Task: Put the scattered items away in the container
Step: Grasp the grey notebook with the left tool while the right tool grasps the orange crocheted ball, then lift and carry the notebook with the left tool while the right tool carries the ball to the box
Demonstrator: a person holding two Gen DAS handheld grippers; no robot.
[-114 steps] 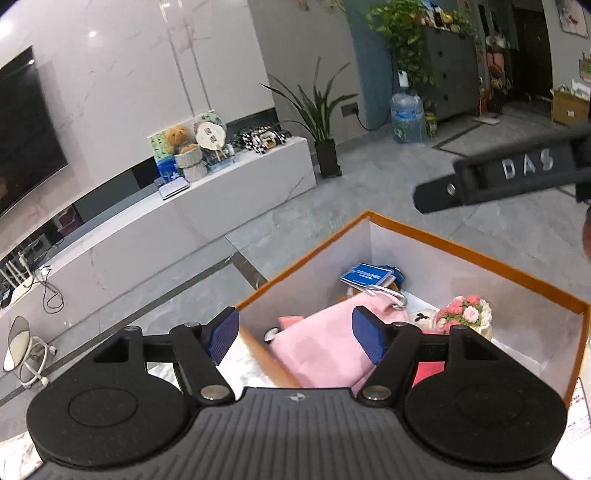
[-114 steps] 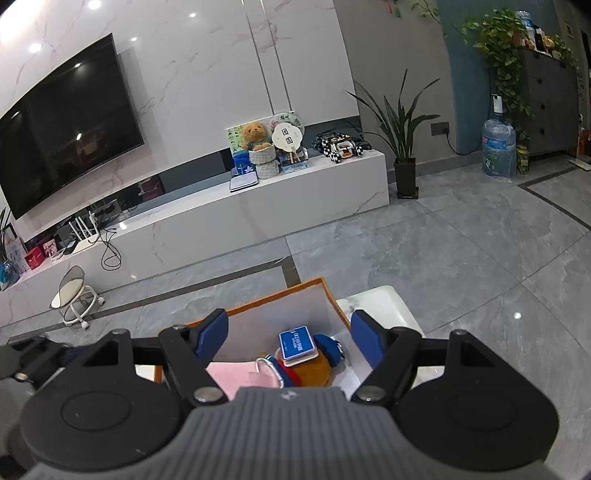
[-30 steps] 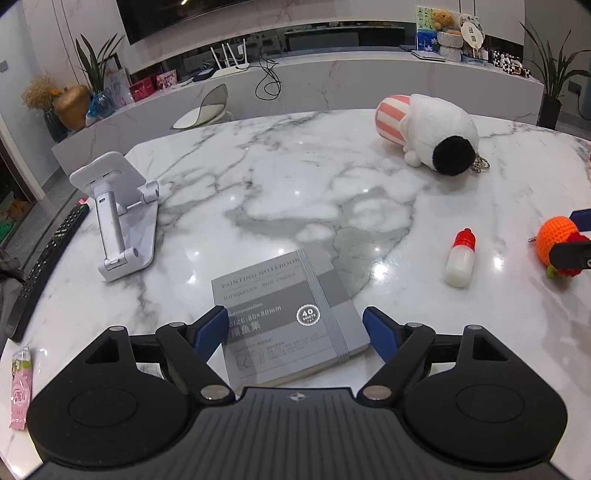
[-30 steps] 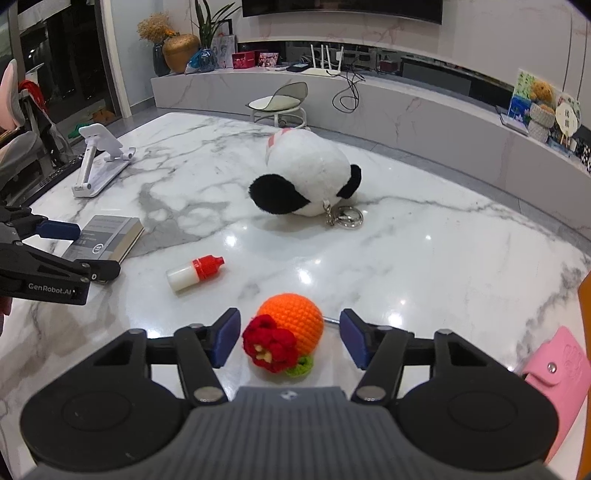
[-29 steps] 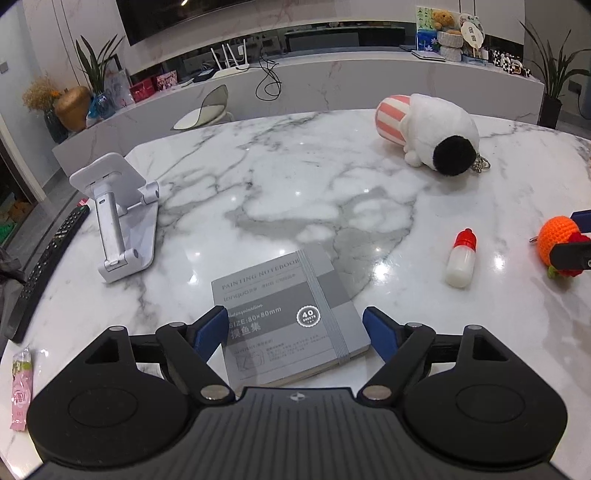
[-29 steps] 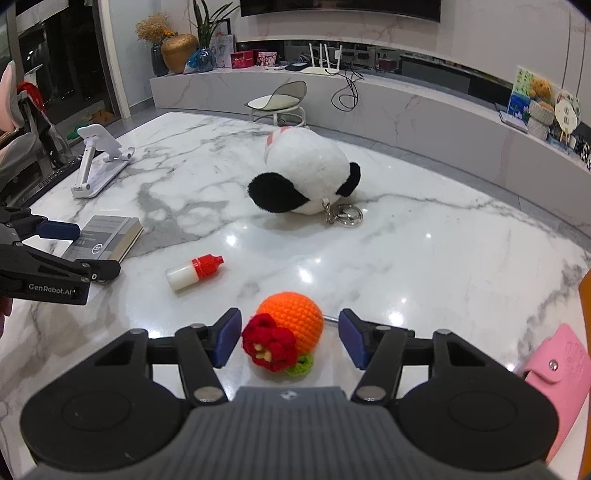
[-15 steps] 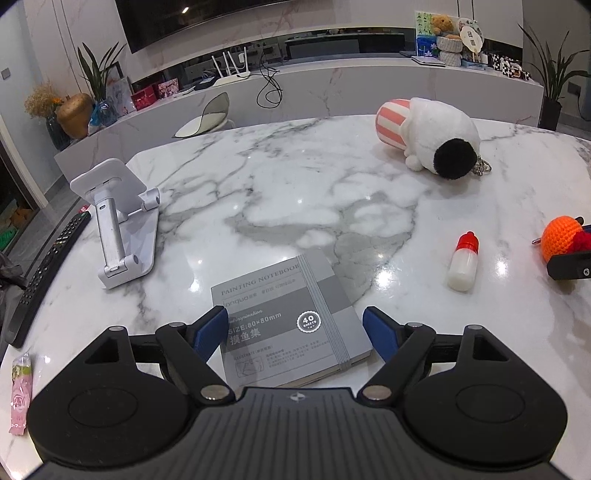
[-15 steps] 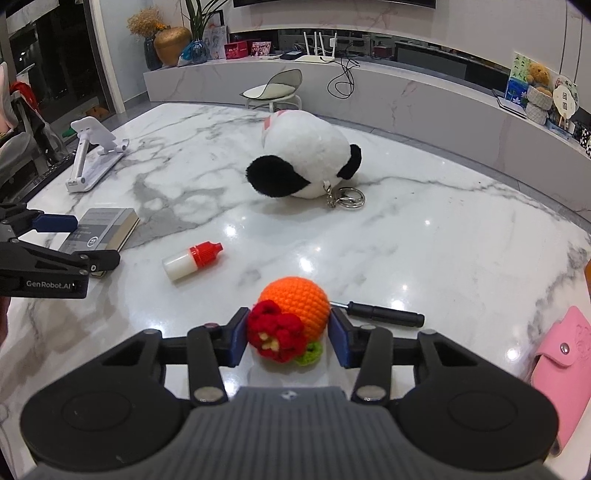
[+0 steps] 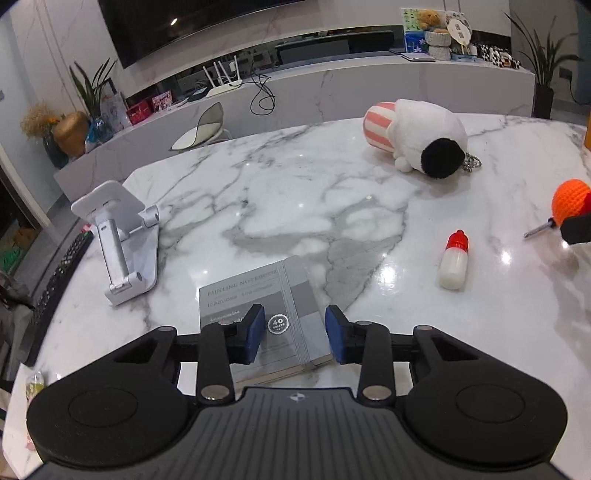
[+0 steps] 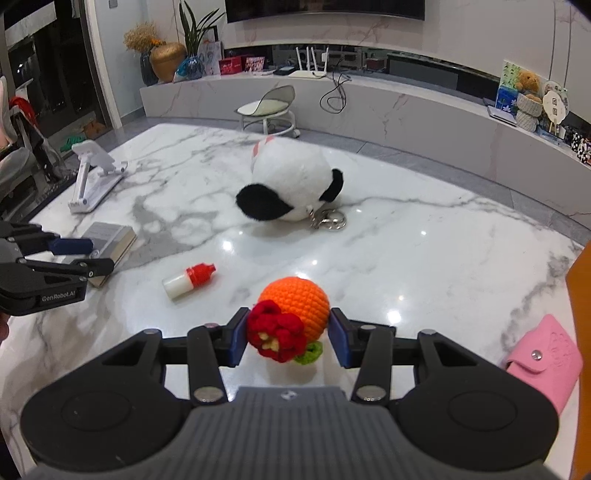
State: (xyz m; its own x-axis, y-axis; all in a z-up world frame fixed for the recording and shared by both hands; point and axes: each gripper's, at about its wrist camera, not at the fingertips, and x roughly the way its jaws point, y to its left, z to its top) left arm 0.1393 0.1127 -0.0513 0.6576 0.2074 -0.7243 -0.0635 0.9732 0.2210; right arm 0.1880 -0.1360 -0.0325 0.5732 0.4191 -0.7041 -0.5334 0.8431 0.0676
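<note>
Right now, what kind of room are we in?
Most likely a home living room: a large wall-mounted TV hangs above a long marble media console holding a router, and a potted plant stands beside it.

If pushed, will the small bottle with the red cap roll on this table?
Probably yes: the bottle lies on its side and looks round, and the marble table is glossy. It seems light, so it may slide or spin.

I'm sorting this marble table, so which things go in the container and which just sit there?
To tidy: orange crocheted ball, grey painting notebook, red-capped white bottle, black-and-white plush keychain, pink snap wallet.
Lying about: white folding phone stand, black remote.
</note>
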